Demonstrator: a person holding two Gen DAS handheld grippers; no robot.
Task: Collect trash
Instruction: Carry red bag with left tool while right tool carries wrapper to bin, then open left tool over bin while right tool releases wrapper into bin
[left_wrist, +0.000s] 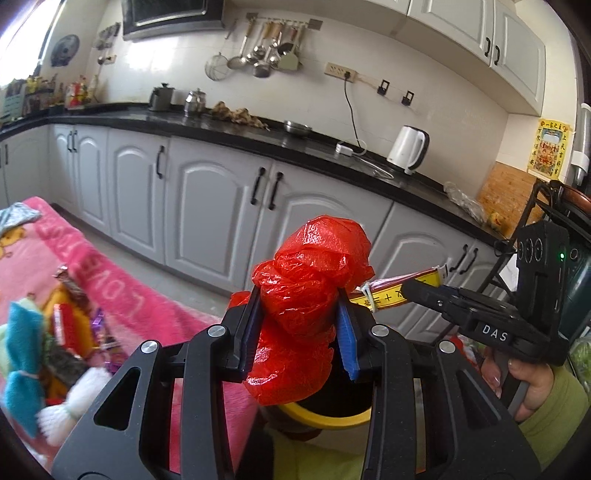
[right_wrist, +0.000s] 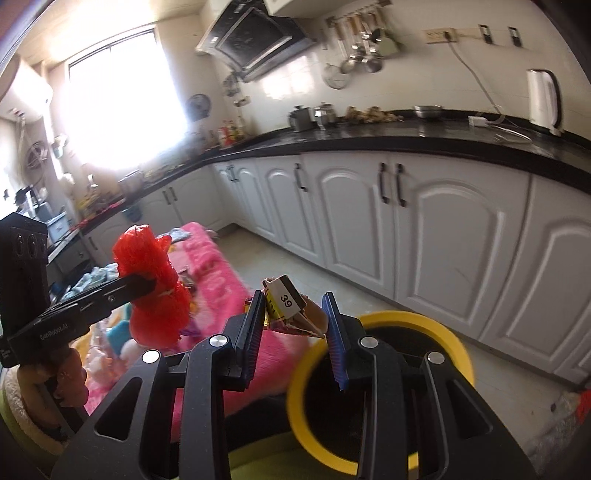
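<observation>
Kitchen: white cabinets, black counter, bright window.

My left tongs are matt black plastic with bright metal rivets and ribbed pads; they pinch a crumpled red plastic bag, thin, glossy and wrinkled. My right tongs, same finish, pinch a flattened printed cardboard packet, slightly shiny. The blanket is pink fleecy cloth, soft and matt. The bin has a smooth yellow plastic rim. The countertop is glossy black stone, the cupboard doors smooth pale paint, and the kettle white plastic.
</observation>
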